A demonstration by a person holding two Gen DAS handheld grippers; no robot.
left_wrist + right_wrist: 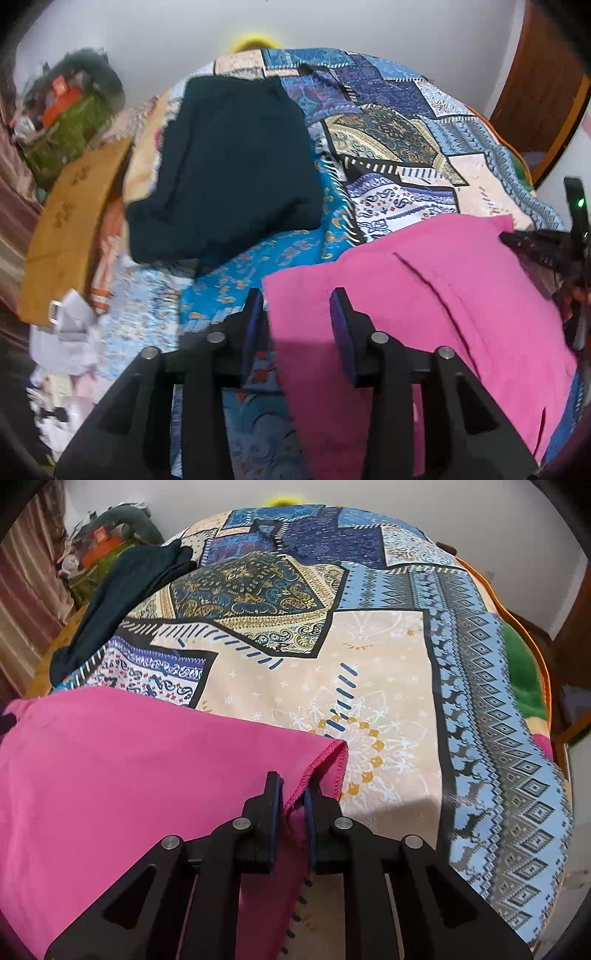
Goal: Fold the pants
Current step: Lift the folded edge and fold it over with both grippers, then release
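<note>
Pink pants (424,295) lie flat on a patterned bedspread (388,122). My left gripper (297,299) is open, its jaws astride the pants' left edge near a corner. In the right wrist view the pink pants (110,768) fill the lower left. My right gripper (293,786) is shut on their stitched hem edge near the corner and holds it slightly raised off the bedspread (369,664).
Folded dark pants (229,166) lie on the bed's far left, also seen in the right wrist view (122,590). A brown board (70,229) and a cluttered pile (70,122) stand left of the bed. A wooden door (535,85) is at the right.
</note>
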